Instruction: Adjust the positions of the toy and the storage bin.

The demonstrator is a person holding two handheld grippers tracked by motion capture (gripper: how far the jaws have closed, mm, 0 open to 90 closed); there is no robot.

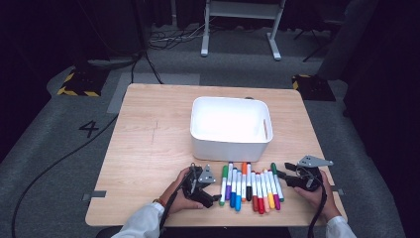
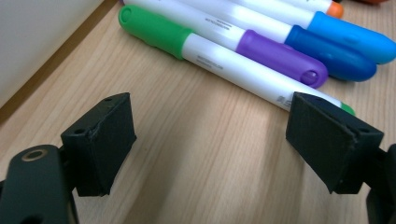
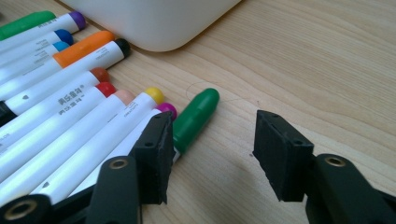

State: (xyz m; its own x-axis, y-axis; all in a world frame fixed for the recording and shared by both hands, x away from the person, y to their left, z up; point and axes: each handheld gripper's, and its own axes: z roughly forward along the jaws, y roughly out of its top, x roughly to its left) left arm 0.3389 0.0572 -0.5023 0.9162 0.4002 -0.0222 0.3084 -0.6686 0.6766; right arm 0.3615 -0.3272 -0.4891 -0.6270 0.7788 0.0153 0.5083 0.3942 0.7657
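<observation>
While the markers (image 1: pixel 250 186) are lying in a row in front of the white bin (image 1: pixel 231 128), the left gripper (image 2: pixel 210 140) is gaping over bare table (image 1: pixel 148 148) beside a green-capped marker (image 2: pixel 154 30). The right gripper (image 3: pixel 210 149) is standing parted too, its inner jaw seemingly touching another green marker (image 3: pixel 196 116).

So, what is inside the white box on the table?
The white box looks empty: in the high view its bright floor and far walls show nothing inside. Its near wall hides the strip of floor just behind it, so that part cannot be checked.
</observation>
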